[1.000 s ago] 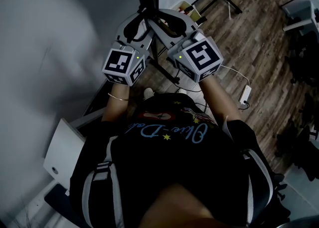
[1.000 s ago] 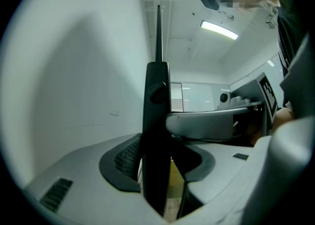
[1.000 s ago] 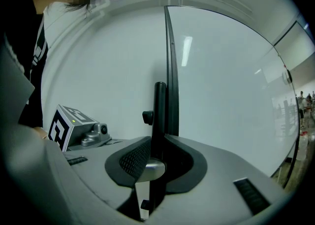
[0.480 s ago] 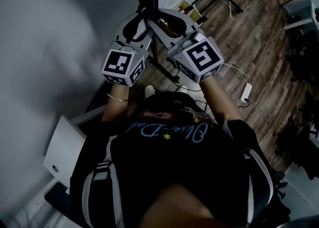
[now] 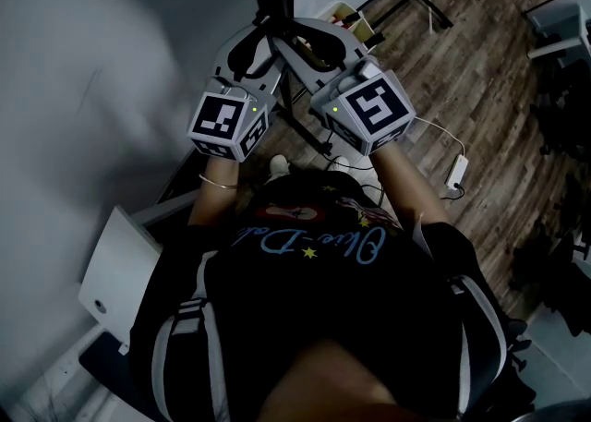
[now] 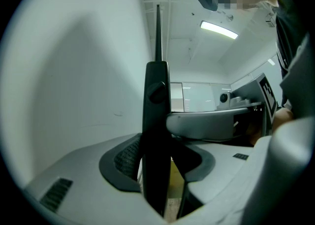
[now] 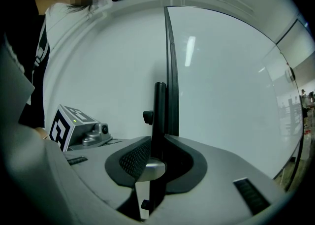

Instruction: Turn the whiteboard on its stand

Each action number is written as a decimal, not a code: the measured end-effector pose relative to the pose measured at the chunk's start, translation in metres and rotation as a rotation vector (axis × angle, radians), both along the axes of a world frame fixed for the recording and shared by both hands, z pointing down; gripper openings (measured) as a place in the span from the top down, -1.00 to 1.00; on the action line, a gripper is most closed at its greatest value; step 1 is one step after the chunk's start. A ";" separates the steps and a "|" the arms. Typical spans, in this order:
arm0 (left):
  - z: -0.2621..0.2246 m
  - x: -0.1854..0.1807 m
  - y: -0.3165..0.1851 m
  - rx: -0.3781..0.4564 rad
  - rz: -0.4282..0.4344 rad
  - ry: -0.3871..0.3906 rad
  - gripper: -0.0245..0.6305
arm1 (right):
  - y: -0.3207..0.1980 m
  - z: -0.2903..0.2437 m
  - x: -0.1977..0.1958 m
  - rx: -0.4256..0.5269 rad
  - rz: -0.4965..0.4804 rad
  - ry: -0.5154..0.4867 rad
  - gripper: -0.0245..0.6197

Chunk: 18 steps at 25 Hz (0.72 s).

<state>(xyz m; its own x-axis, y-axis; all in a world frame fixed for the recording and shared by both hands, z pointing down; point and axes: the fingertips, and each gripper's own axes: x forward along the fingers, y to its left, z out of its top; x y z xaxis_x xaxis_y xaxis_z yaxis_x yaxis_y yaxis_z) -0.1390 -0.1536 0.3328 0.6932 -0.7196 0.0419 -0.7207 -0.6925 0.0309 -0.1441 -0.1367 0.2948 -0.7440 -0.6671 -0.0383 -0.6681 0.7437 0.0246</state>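
Barely anything moved: white panel (image 5: 115,268) and floor (image 5: 480,88) drift slightly in head view, both grippers stay put. Whiteboard (image 7: 221,96) stands upright, edge-on straight ahead, on its black post (image 6: 156,120). Looks big, stiff and top-heavy, and the glossy face is probably slippery, so hold the post, not the face. Left gripper (image 6: 160,165) and right gripper (image 7: 155,162) are both clamped on the post from opposite sides. Gripper views show pad contact and lock knob (image 7: 147,116); only head view shows the floor.

Open floor (image 5: 480,69) rightward, stand post (image 7: 160,115) dead ahead, whiteboard (image 7: 226,96) close beside
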 end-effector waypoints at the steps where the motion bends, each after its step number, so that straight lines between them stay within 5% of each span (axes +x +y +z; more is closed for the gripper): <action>1: 0.000 -0.001 0.001 -0.001 -0.001 0.000 0.35 | 0.001 0.000 -0.001 0.000 -0.002 0.001 0.61; 18: -0.001 -0.017 0.019 -0.003 -0.018 -0.002 0.35 | 0.019 0.000 -0.017 -0.006 -0.037 -0.009 0.62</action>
<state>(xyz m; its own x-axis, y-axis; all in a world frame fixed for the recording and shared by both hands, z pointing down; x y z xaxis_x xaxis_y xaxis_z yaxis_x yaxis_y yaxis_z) -0.1561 -0.1350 0.3321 0.6797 -0.7321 0.0455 -0.7335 -0.6790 0.0310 -0.1606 -0.1172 0.2944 -0.7678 -0.6394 -0.0414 -0.6403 0.7680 0.0137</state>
